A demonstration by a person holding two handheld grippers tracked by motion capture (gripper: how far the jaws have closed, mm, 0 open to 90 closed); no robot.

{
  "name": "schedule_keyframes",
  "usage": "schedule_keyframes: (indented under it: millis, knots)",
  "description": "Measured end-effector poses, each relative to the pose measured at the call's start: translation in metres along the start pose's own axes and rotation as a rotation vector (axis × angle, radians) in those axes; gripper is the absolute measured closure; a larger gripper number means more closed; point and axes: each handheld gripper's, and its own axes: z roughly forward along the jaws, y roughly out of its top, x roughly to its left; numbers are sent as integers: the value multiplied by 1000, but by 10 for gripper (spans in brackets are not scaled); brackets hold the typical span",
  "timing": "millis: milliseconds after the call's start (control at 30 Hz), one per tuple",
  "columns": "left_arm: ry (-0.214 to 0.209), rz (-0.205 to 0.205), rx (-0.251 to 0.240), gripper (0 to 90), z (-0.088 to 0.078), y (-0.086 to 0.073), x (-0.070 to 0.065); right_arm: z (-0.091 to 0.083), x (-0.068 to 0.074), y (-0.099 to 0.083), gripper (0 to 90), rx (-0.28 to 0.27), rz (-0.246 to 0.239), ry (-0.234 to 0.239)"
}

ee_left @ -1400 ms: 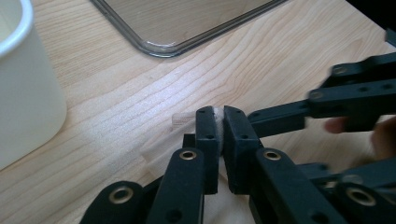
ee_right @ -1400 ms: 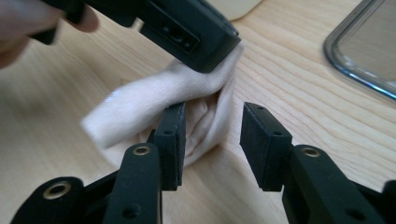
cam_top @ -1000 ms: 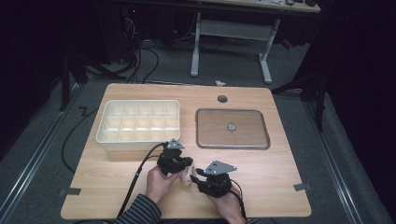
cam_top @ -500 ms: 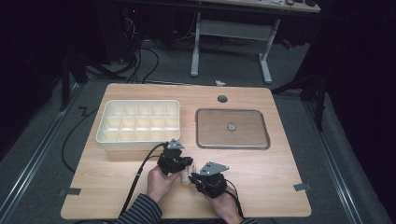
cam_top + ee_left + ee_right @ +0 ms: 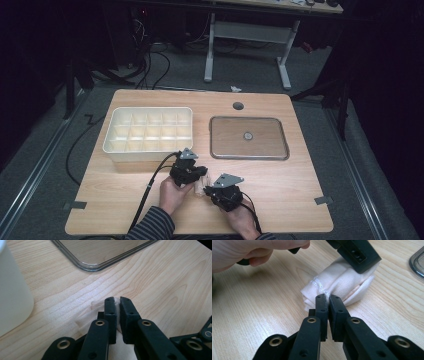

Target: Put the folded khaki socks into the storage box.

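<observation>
A small folded cream cloth with faint printed lettering lies on the wooden table near its front edge, between the two hands. My left gripper is shut on one end of it; its black jaw presses down on the cloth from above. My right gripper has just been closing and now pinches the cloth's near folded edge. In the high view the left gripper and the right gripper point at each other over the cloth.
A white compartment box stands at the left, close behind the left hand. A flat metal tray with a small round piece in it lies at the right. A cable hole sits near the table's far edge.
The right gripper has edged slightly left, closer to the cloth. The left hand has kept still.
</observation>
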Motion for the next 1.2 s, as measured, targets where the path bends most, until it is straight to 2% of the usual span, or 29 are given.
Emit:
schedule_keyframes:
  millis: [67, 167, 333, 433, 467, 533, 633, 700, 733, 800, 967, 1033, 1133, 1167, 1200]
  knots:
    - [1, 1, 1, 846, 1, 0, 1, 1, 0, 0, 861, 0, -7, 2]
    - [26, 21, -4, 842, 4, 0, 0, 3, -1, -1, 863, 9, -14, -3]
    - [16, 16, -5, 830, 6, 1, 2, 4, -4, -2, 863, 10, 4, 1]
    - [26, -9, -52, 694, -2, 1, -1, 3, -4, -2, 860, -5, 29, -1]
    - [26, -9, -52, 674, -2, 1, -1, 3, -4, -2, 860, -5, 29, -1]
    - [59, 3, -55, 628, -9, 1, -5, 2, -4, -2, 859, -12, 34, -4]
    - [74, 4, -63, 554, -15, -1, -6, 2, -4, -2, 858, -16, 34, -8]
    - [102, 15, -63, 539, -21, -3, -8, 2, -4, -2, 857, -17, 36, -9]
    - [116, 15, -48, 503, -25, -7, -8, 2, -4, -2, 857, -17, 38, -9]
    - [114, 14, -42, 495, -27, -9, -8, 2, -4, -2, 856, -18, 38, -8]
    - [113, -9, -37, 446, -33, -21, -10, 2, -4, -2, 851, -14, 36, -9]
    - [119, -15, -56, 442, -37, -28, -14, 2, -4, -2, 846, -13, 36, -7]
    - [120, -18, -58, 441, -38, -31, -18, 1, -4, -2, 838, -13, 36, -7]
    - [101, -95, -89, 441, -35, -34, -25, 1, -4, -2, 835, -13, 37, -6]
    - [117, -76, -87, 441, -34, -36, -26, 1, -4, -2, 817, -13, 34, -6]
